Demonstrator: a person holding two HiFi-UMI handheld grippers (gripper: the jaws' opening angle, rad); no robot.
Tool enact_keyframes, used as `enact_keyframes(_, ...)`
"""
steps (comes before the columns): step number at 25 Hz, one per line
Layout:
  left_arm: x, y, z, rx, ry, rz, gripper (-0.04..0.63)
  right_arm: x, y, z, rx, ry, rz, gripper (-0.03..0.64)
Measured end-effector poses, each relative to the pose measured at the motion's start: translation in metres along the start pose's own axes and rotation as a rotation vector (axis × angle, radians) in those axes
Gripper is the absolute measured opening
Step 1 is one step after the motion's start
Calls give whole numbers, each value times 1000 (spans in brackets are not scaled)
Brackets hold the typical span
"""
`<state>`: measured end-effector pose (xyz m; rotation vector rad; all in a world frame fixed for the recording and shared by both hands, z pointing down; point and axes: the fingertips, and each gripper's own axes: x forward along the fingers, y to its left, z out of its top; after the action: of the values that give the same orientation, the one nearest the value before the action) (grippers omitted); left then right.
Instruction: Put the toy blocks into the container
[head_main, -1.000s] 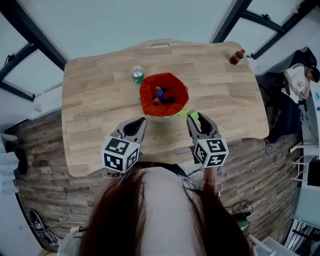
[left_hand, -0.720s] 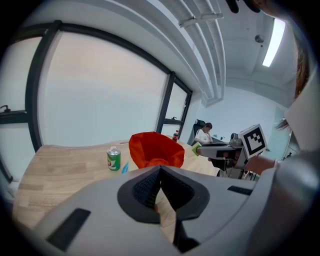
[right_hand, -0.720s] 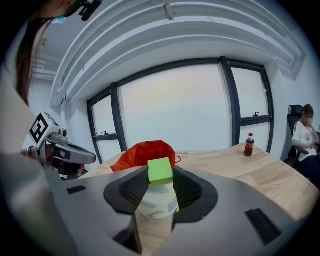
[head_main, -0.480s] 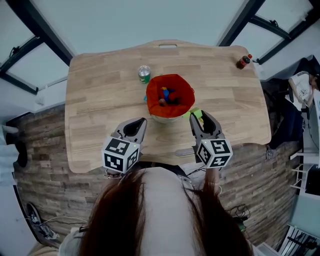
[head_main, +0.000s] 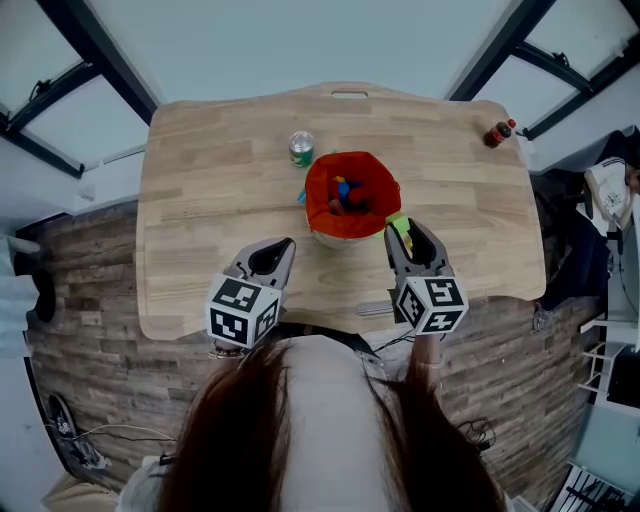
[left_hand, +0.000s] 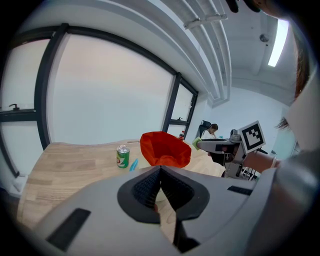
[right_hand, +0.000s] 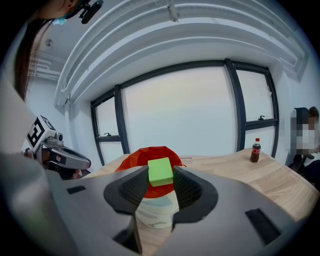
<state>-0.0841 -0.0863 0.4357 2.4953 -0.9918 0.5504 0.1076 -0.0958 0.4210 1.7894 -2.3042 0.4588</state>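
A white container with an orange-red liner (head_main: 350, 192) stands mid-table, with several colourful blocks inside. My right gripper (head_main: 398, 228) is shut on a green block (head_main: 402, 234) just off the container's near right rim. The right gripper view has the green block (right_hand: 160, 170) pinched between the pads, in front of the liner (right_hand: 145, 156). My left gripper (head_main: 286, 243) hovers at the container's near left, shut and empty; its tips (left_hand: 160, 169) meet below the liner (left_hand: 165, 148). A small blue piece (head_main: 300, 197) lies on the table left of the container.
A green can (head_main: 301, 148) stands behind and left of the container. A cola bottle (head_main: 498, 132) sits at the far right corner of the wooden table (head_main: 200, 230). Beyond the table's right edge a person sits at the side of the room.
The table and container have slid rightward in the head view. The right gripper still grips the green block beside the container's rim; the left gripper stays shut at the near left.
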Motion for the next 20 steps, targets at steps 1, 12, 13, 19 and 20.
enact_keyframes(1,-1,1,0,-1,0,4,9,2,0,1,-4,1,1,163)
enact_keyframes(12,-7,13,1,-17,-13,39,9,18,5,8,-20,-3,24,163)
enact_keyframes(13,-7,14,1,-19,-14,42,9,19,5,9,-20,-3,27,163)
enact_keyframes(19,-9,18,0,-29,-19,57,9,27,7,10,-30,4,37,163)
enact_keyframes(20,-10,19,0,-29,-19,59,9,28,7,10,-32,6,36,164)
